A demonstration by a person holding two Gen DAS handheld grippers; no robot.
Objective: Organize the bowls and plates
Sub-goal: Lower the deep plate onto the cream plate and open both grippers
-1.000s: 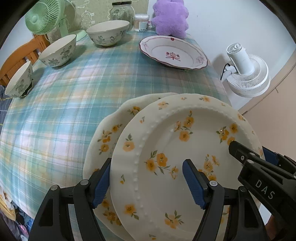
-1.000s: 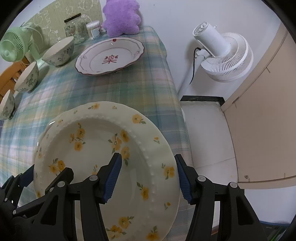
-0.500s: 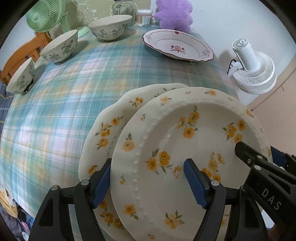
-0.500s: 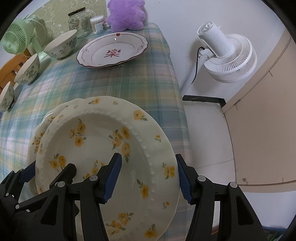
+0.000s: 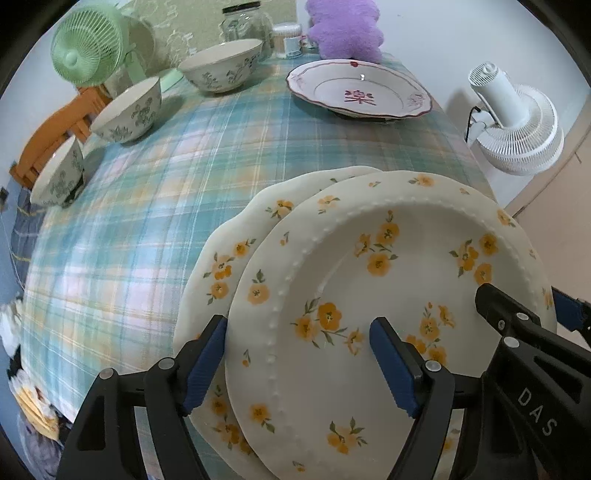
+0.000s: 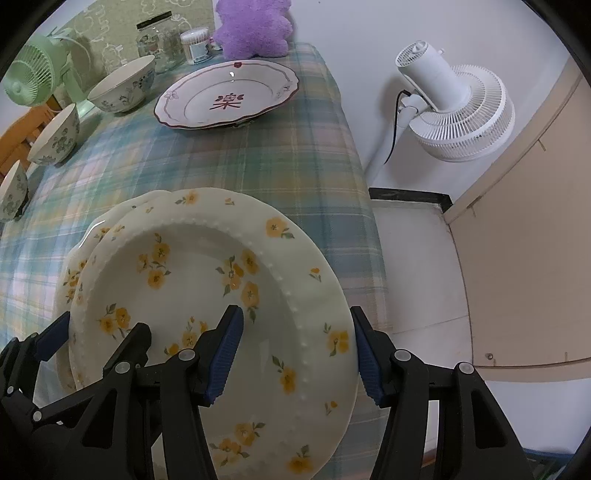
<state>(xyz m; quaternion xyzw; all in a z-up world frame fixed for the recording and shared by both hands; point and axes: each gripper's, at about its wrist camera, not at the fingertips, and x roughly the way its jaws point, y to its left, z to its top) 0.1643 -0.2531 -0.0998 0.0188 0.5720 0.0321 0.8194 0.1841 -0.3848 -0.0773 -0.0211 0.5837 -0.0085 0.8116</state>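
Note:
A cream plate with yellow flowers (image 5: 388,295) lies on top of a second, similar plate (image 5: 229,258) at the table's near edge; both show in the right wrist view, the top plate (image 6: 207,295) and the lower one (image 6: 74,273). My left gripper (image 5: 299,358) straddles the top plate's left rim with its jaws apart. My right gripper (image 6: 295,350) straddles its right rim, jaws apart too. A red-trimmed plate (image 5: 358,94) lies at the far right. Three patterned bowls (image 5: 127,110) stand along the left side.
The plaid tablecloth (image 5: 166,192) covers the table. A green fan (image 5: 88,48), a glass jar (image 5: 242,22) and a purple plush (image 5: 343,29) stand at the back. A white fan (image 6: 454,110) stands on the floor beyond the table's right edge.
The top plate has come down onto the lower plate and shifted a little further in over the table. Both grippers moved with it and stay at its rim.

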